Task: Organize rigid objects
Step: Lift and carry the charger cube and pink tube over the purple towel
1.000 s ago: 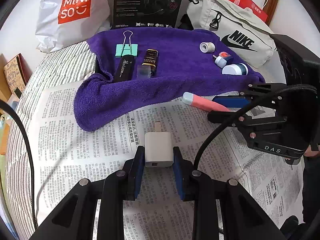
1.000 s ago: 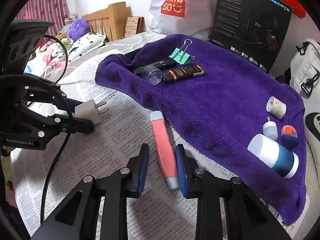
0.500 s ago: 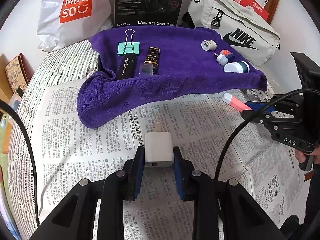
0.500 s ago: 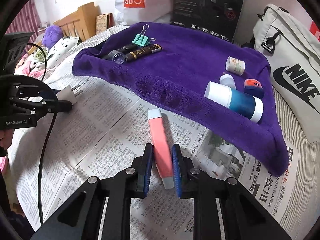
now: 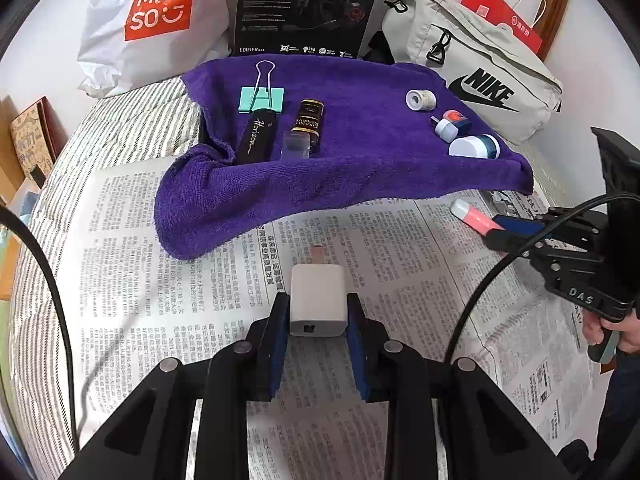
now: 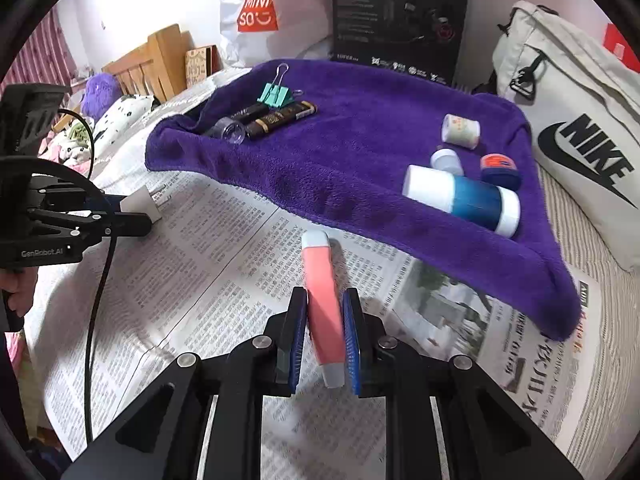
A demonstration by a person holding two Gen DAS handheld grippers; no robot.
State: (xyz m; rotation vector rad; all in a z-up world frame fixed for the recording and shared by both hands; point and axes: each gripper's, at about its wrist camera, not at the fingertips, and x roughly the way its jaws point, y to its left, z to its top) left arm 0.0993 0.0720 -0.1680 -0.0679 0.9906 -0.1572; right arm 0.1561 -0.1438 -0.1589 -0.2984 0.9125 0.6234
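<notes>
My left gripper (image 5: 318, 312) is shut on a white plug adapter (image 5: 317, 304) just above the newspaper (image 5: 160, 280). My right gripper (image 6: 325, 312) is shut on a pink tube with grey ends (image 6: 322, 300), held over the newspaper near the front edge of the purple towel (image 6: 360, 168). On the towel lie a green binder clip (image 5: 262, 98), two dark tubes (image 5: 256, 138), a blue-and-white jar (image 6: 464, 198), a small white roll (image 6: 460, 130) and small caps. The right gripper with the pink tube shows at the right of the left wrist view (image 5: 500, 230).
A white MINISO bag (image 5: 148, 24), a black headset box (image 5: 308, 4) and a grey Nike bag (image 5: 472, 68) stand behind the towel. A striped bedsheet (image 5: 120, 128) lies under the newspaper. A wooden bed frame (image 6: 156, 60) is at the far left.
My right gripper closed on the pink tube and carried it to the right, away from the middle. My left gripper stays shut on the plug adapter, nearly still.
</notes>
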